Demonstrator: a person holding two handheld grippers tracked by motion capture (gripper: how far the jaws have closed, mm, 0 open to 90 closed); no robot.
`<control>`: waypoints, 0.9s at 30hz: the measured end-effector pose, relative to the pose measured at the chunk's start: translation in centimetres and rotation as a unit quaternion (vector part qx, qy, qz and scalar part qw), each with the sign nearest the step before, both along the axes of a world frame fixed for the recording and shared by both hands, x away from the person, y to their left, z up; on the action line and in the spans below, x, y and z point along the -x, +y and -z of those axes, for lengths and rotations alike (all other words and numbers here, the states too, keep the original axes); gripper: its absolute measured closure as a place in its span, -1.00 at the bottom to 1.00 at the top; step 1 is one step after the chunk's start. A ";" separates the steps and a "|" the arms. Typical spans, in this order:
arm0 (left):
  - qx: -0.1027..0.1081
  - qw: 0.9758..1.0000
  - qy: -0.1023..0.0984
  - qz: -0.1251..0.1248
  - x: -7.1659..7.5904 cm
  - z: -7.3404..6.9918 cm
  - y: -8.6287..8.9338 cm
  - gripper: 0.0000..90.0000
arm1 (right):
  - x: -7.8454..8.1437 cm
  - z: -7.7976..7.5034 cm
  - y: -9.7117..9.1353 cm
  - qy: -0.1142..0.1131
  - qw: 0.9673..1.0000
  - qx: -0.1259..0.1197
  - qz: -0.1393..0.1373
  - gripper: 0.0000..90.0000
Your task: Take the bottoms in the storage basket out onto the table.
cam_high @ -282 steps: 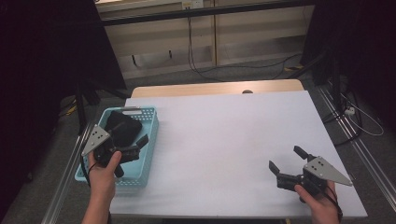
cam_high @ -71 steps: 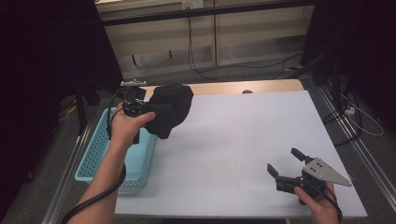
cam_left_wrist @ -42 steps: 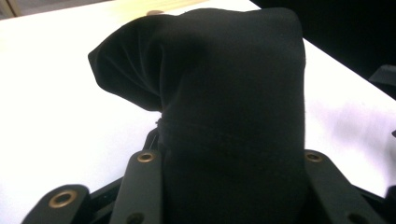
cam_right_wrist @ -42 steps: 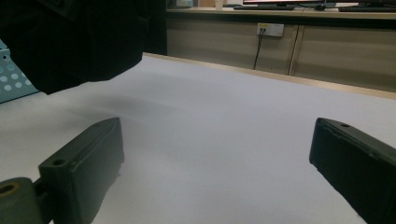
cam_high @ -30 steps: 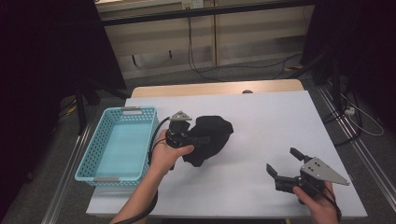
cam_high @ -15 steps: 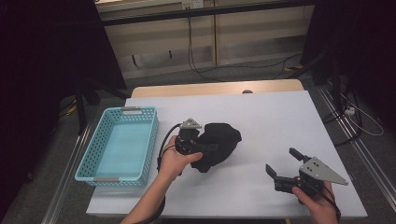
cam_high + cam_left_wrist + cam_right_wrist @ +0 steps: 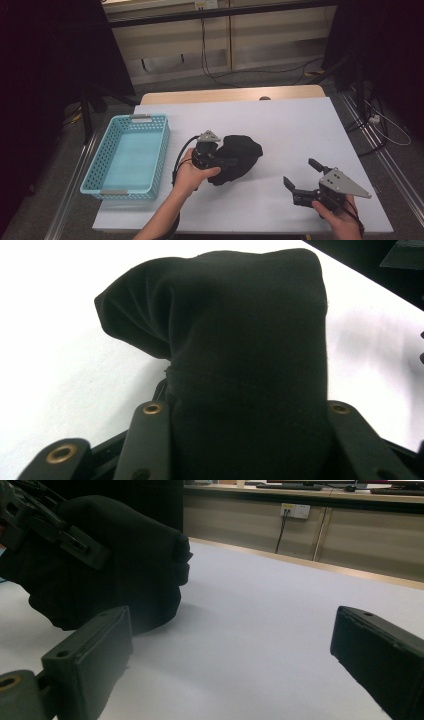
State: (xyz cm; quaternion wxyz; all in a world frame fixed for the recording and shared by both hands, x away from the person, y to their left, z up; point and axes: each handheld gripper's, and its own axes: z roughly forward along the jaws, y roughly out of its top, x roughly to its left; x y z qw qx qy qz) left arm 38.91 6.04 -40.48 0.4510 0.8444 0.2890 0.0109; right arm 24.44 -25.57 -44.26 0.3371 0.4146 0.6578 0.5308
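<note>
Black cloth: I see a dark bundled garment (image 7: 239,157) resting on the white desk (image 7: 300,130), near its middle, well right of the turquoise basket (image 7: 128,154).
Key relation: I judge the coming move turns on the gap between the cloth and my right hand-held gripper (image 7: 303,181); the cloth lies up and to the left of that gripper, apart from it, with bare desk between.
Long axis: the bundle runs roughly from lower left to upper right in the high view, though it is crumpled, so I call this loosely.
Nearer hand: my left hand (image 7: 192,172) is at the cloth; the right is near but not touching.
Left hand-held gripper (image 7: 226,162): clamped on the cloth; in the left gripper view the fabric (image 7: 235,350) fills the space between the jaws, which stand partly apart around its thickness.
Right hand-held gripper state: jaws spread wide and holding nothing; in the right gripper view they frame bare desk, with the cloth (image 7: 115,570) off to the left.
Basket: the inside looks bare.
</note>
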 end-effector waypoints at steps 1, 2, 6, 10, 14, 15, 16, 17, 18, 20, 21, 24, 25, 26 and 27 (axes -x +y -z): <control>-0.003 1.000 -0.002 0.001 0.0 0.0 0.0 0.30 | 0.0 0.0 0.0 0.000 1.000 0.001 0.000 -0.95; -0.001 1.000 -0.002 0.001 0.0 0.1 -0.1 0.29 | 0.0 0.0 0.0 0.000 1.000 0.001 0.000 -0.95; -0.005 1.000 -0.010 0.008 0.1 0.2 -0.4 0.24 | 0.0 0.0 -0.1 -0.001 1.000 0.001 0.002 -0.95; -0.006 1.000 -0.017 -0.001 0.0 0.2 -0.4 0.06 | 0.0 0.0 -0.1 0.000 1.000 0.002 0.002 -0.95; -0.005 1.000 -0.015 -0.013 -0.1 0.3 -0.4 -0.29 | 0.0 0.0 -0.1 0.000 1.000 0.002 0.001 -0.95; -0.006 1.000 -0.017 -0.016 -0.2 0.2 -0.4 -0.29 | 0.0 0.0 -0.1 0.000 1.000 0.002 0.001 -0.95; -0.005 1.000 -0.019 -0.018 -0.2 0.2 -0.3 -0.37 | 0.0 0.0 -0.1 0.001 1.000 0.002 0.000 -0.95; -0.003 1.000 -0.022 -0.021 -0.3 0.0 -0.2 -0.54 | 0.0 0.0 0.0 0.001 1.000 0.003 -0.002 -0.95; -0.003 1.000 -0.022 -0.021 -0.3 0.0 -0.2 -0.58 | 0.0 0.0 0.0 0.001 1.000 0.003 -0.002 -0.95; 0.004 0.999 -0.027 -0.026 -0.3 -0.2 0.0 -0.68 | -0.1 0.0 0.1 0.001 1.000 0.006 -0.002 -0.95; 0.014 0.999 -0.029 -0.034 -0.4 -0.5 0.3 -0.68 | -0.1 0.0 0.1 0.001 1.000 0.006 -0.003 -0.95; 0.018 0.999 -0.027 -0.041 -0.5 -1.0 0.8 -0.76 | -0.2 0.1 0.3 0.004 1.000 0.007 -0.008 -0.96; 0.018 0.998 -0.030 -0.045 -0.6 -1.2 1.2 -0.79 | -0.3 0.1 0.4 0.006 1.000 0.008 -0.013 -0.96; 0.018 0.998 -0.030 -0.045 -0.6 -1.2 1.2 -0.79 | -0.3 0.1 0.5 0.007 1.000 0.008 -0.013 -0.96; 0.020 0.998 -0.033 -0.049 -0.6 -1.4 1.6 -0.79 | -0.4 0.1 0.5 0.008 1.000 0.008 -0.015 -0.96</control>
